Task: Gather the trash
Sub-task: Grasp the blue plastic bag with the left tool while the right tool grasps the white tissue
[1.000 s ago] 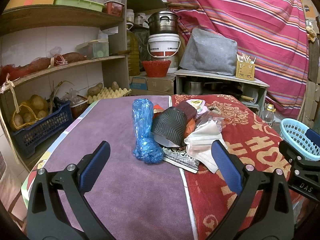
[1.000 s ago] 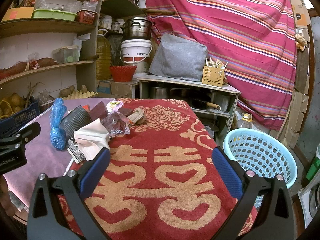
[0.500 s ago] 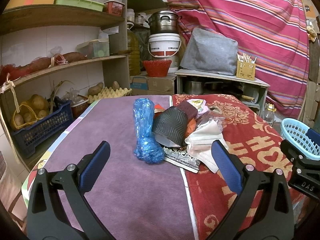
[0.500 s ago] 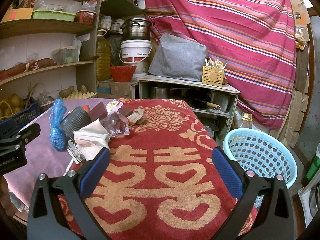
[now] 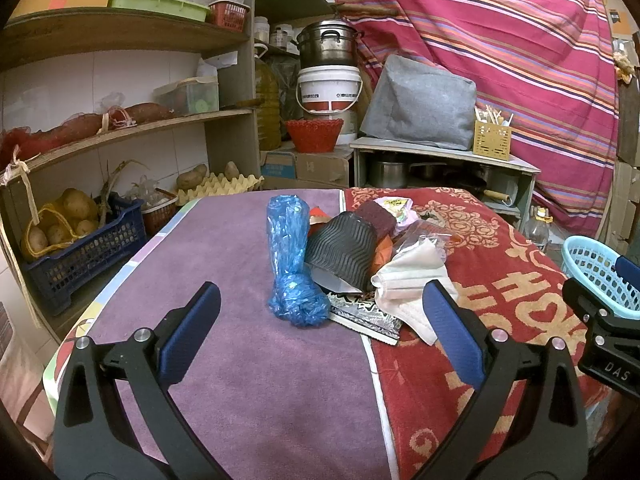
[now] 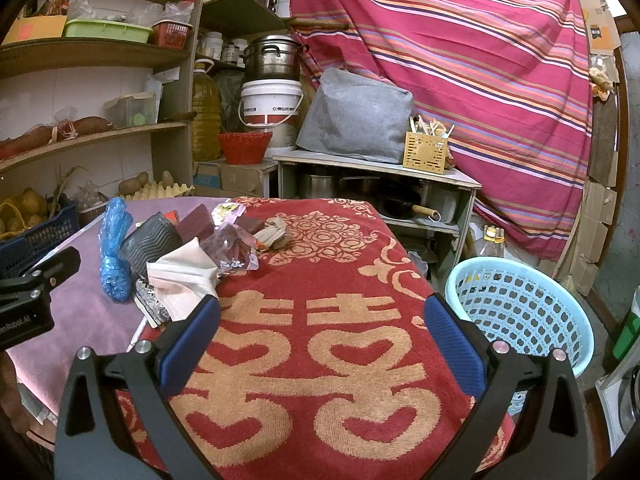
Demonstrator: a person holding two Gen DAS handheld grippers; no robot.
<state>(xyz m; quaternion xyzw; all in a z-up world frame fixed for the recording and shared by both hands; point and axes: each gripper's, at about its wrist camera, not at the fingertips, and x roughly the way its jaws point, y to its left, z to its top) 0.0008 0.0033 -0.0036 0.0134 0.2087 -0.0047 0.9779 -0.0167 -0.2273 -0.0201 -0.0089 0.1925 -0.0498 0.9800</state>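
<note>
A pile of trash lies mid-table: a blue plastic bag (image 5: pixel 290 268), a black ribbed cup (image 5: pixel 340 254), a white face mask (image 5: pixel 412 284), a clear wrapper (image 5: pixel 424 236) and a patterned packet (image 5: pixel 366 314). The pile also shows in the right wrist view, with the blue bag (image 6: pixel 114 250) and the mask (image 6: pixel 184 276). My left gripper (image 5: pixel 320 332) is open and empty, just short of the pile. My right gripper (image 6: pixel 322 336) is open and empty over the red towel, right of the pile. A light blue basket (image 6: pixel 520 308) stands beside the table on the right.
The table carries a purple towel (image 5: pixel 224 264) and a red towel (image 6: pixel 320 320). Shelves with potatoes and crates (image 5: pixel 80 240) stand to the left. A low cabinet with a grey bag (image 6: pixel 356 120) stands behind the table.
Both grippers have hardly moved. The left wrist view has shifted very slightly; the pile is unchanged.
</note>
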